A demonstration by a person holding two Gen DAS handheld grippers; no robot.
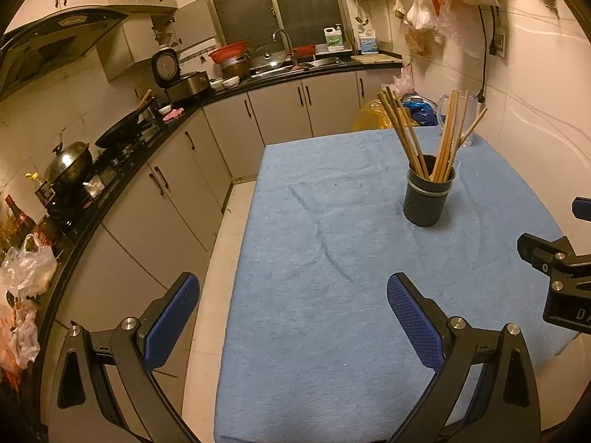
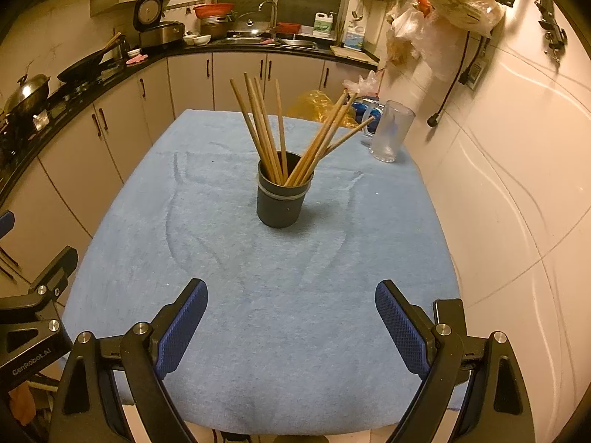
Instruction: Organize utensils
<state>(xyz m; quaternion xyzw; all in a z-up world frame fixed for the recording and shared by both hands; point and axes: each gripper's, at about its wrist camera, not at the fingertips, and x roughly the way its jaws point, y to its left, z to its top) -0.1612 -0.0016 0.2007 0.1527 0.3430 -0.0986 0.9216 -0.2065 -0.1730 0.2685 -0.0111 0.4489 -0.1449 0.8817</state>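
A dark round cup (image 1: 426,197) stands upright on the blue cloth-covered table (image 1: 314,295); it also shows in the right wrist view (image 2: 282,203). Several wooden chopsticks (image 1: 406,129) stand in it, fanned out left and right, and show in the right wrist view too (image 2: 266,133). My left gripper (image 1: 293,291) is open and empty above the table's near left part. My right gripper (image 2: 291,297) is open and empty, well short of the cup. The right gripper's body shows at the left wrist view's right edge (image 1: 561,273).
A clear glass jug (image 2: 391,133) stands at the table's far right by the tiled wall. A kitchen counter (image 1: 122,170) with wok, pots and bottles runs along the left. Plastic bags (image 2: 454,3) hang on the wall above. A yellow bag (image 2: 317,105) lies behind the table.
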